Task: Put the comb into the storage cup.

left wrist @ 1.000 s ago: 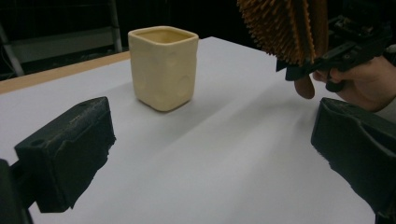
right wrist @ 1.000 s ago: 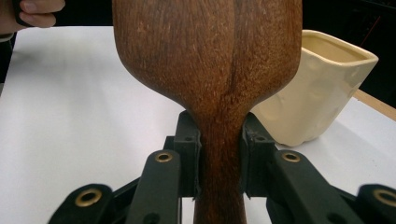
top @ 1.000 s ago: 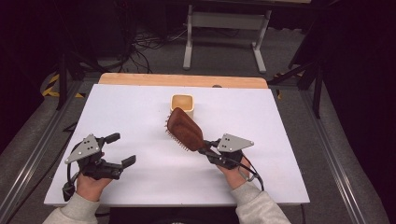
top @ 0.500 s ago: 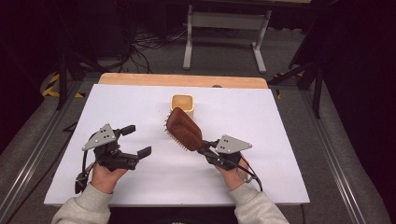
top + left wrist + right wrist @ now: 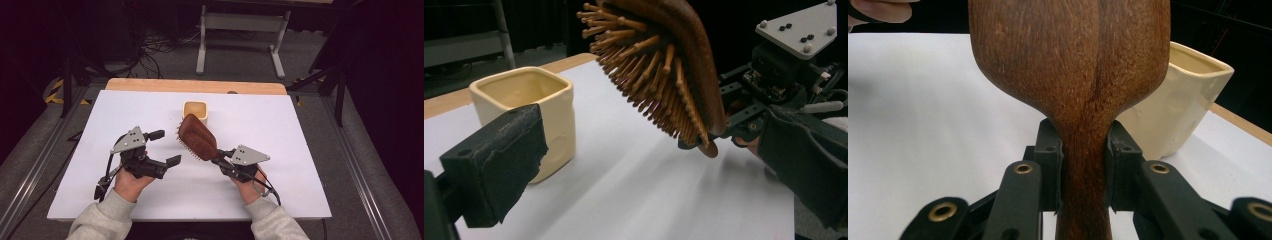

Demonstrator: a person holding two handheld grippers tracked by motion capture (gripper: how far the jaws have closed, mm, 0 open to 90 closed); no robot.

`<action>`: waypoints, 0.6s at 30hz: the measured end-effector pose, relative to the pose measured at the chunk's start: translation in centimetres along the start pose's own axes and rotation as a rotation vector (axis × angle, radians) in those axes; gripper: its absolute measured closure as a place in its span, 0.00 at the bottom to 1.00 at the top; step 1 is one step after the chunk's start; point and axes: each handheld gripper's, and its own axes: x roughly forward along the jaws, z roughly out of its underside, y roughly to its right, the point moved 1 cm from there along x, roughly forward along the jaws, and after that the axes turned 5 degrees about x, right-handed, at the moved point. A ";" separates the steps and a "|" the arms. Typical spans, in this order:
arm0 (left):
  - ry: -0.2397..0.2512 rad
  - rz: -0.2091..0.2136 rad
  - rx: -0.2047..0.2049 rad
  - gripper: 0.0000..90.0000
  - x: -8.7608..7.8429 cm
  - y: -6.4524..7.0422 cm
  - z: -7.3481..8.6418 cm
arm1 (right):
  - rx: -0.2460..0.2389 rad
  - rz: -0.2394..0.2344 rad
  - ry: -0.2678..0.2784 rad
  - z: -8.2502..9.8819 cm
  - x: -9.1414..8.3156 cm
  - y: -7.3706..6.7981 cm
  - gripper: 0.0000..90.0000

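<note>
We held the right tongs point(image 5: 220, 158) clamped on the neck of the wooden hairbrush point(image 5: 197, 136), one jaw pressed to each side of the handle in the right gripper view, where the brush point(image 5: 1068, 65) rose straight ahead of the jaws with its smooth back facing us. The brush was lifted off the white table point(image 5: 300, 130), its head angled up and away from those tongs and its bristles turned toward our left tongs point(image 5: 162, 147). These stood wide apart and held nothing, just beside the brush. Beyond the brush head sat a cream square cup point(image 5: 195, 111), upright; from the left tongs it point(image 5: 526, 107) lay ahead, just behind one jaw pad, with the bristles point(image 5: 649, 75) hanging above and beside it.
</note>
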 end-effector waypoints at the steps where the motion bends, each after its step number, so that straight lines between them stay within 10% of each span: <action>1: -0.002 0.001 0.002 0.01 0.3 0.0 -0.1 | 0.001 0.000 0.000 0.0 0.0 0.0 0.81; 18: -0.055 0.001 -0.029 0.01 4.3 0.3 -1.4 | -0.010 0.017 0.013 -0.1 -0.1 -0.2 0.81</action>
